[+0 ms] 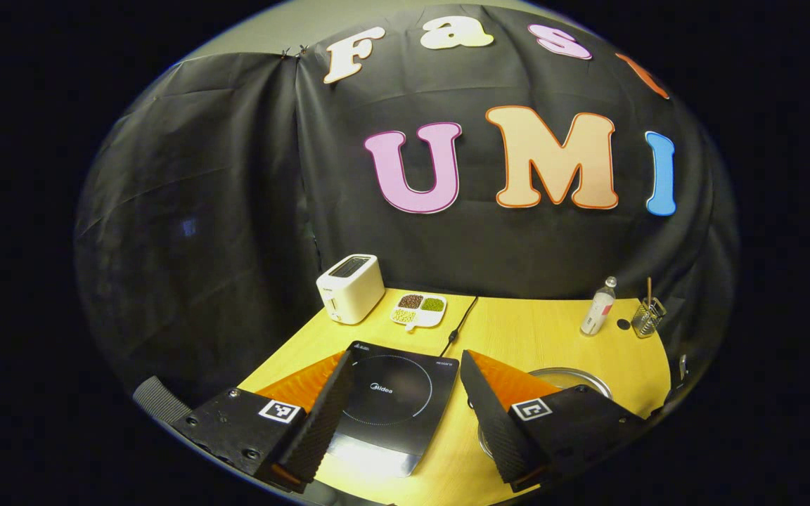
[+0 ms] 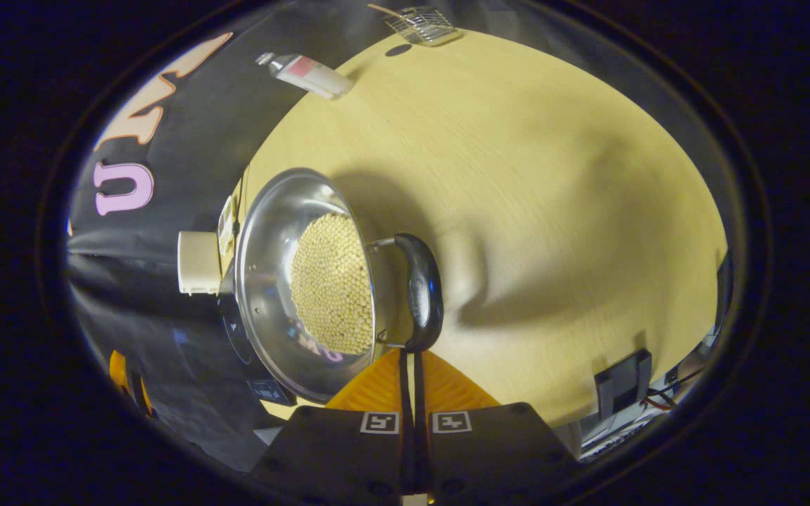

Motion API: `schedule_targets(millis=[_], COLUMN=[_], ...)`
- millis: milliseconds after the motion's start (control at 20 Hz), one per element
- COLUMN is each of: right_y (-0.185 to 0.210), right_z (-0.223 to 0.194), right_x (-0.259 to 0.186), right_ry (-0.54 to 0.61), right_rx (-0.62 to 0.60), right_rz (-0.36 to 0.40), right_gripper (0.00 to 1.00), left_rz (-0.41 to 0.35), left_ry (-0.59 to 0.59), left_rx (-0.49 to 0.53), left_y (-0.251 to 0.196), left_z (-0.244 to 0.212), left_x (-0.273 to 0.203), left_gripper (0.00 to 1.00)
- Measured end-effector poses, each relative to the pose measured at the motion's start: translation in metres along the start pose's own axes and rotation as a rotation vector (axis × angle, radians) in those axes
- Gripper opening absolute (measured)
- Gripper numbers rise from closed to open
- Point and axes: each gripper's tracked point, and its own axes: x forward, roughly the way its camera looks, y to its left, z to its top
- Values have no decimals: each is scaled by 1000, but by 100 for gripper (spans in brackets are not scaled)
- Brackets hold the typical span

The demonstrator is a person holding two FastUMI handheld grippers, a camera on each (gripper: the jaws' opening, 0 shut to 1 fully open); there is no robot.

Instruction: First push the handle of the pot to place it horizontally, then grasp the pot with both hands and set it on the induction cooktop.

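Two tools differ: the left tool gapes above the cooktop; the right tool, pressed together, touches the handle of the pot on the bench. Pushing step; next, nudge sideways.

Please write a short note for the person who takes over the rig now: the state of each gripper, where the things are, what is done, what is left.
Left gripper: open, above the induction cooktop, holding nothing.
Right gripper: fingers closed together, tips at the pot handle, apparently pushing it.
Pot: on the table, beside the cooktop, not on it.
Done: handle push appears under way.
Left: finish the push, grasp the pot with both grippers, set it on the cooktop.
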Motion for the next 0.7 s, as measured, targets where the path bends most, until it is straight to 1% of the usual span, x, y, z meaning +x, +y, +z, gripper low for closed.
schedule_targets(millis=[200,350,400,450,500,550,600,650,700], right_y=[1,7,7,7,7,7,7,7,7], right_z=[11,16,16,19,22,27,31,35,38], right_x=[0,0,1,1,1,3,3,4,5], right_ry=[7,31,31,28,23,15,6,-2,-7], right_rx=[22,42,42,38,38,43,49,53,57], right_rz=[13,29,31,29,27,24,21,20,21], right_gripper=[3,2,0,3,0,2,3,3,0], left_rz=[18,25,28,31,32,32,33,36,41], left_ry=[4,12,21,30,36,38,38,39,40], left_rx=[28,21,19,18,15,11,12,16,21], left_y=[1,2,2,3,3,3,3,4,5], left_z=[3,1,-1,-3,-5,-4,-5,-5,-5], left_x=[4,5,5,5,7,7,6,6,6], left_gripper=[93,93,93,93,93,93,93,93,93])
